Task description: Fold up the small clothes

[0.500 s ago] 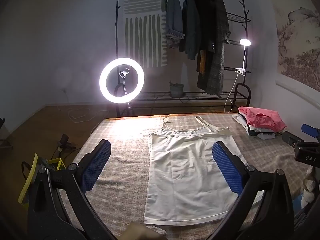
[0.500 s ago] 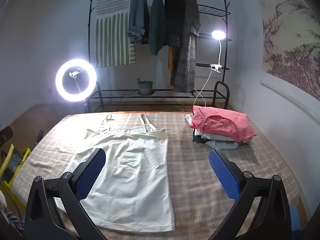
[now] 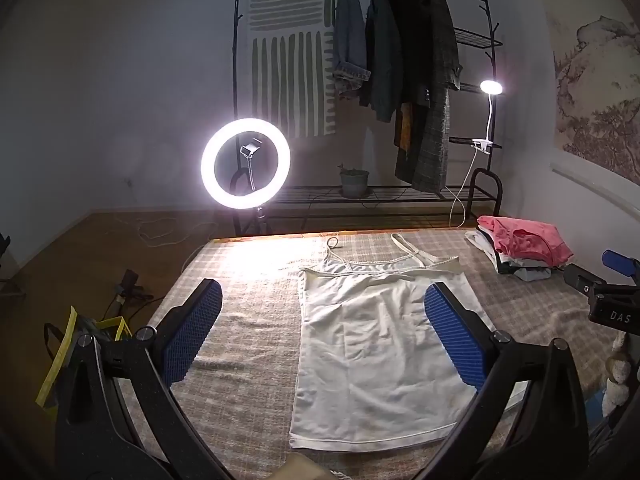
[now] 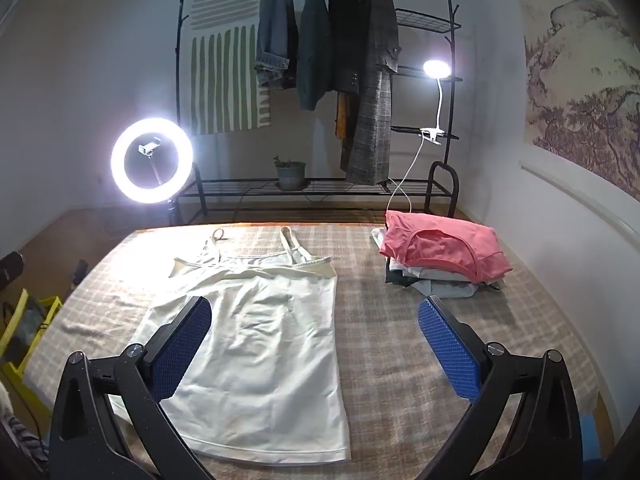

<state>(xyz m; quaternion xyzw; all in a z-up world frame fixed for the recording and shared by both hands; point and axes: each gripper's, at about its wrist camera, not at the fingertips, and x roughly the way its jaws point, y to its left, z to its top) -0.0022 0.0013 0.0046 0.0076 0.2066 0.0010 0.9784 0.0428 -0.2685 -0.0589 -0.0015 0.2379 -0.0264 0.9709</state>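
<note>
A white strappy camisole [image 3: 372, 344] lies spread flat on the checked table cover [image 3: 256, 320], straps toward the far edge. My left gripper [image 3: 324, 320] hovers above its near left part, jaws wide open with nothing between the blue pads. In the right wrist view the camisole [image 4: 264, 352] lies left of centre. My right gripper [image 4: 316, 332] hangs open over its right edge and holds nothing. The right gripper's tip also shows at the right edge of the left wrist view.
A stack of folded clothes [image 4: 440, 256] topped by a pink garment sits at the far right of the cover [image 4: 400, 340]. Beyond the table stand a lit ring light [image 3: 245, 163], a clothes rack with hanging jackets [image 3: 396, 80] and a clip lamp [image 4: 435, 70]. A yellow bag [image 3: 68, 344] lies on the floor, left.
</note>
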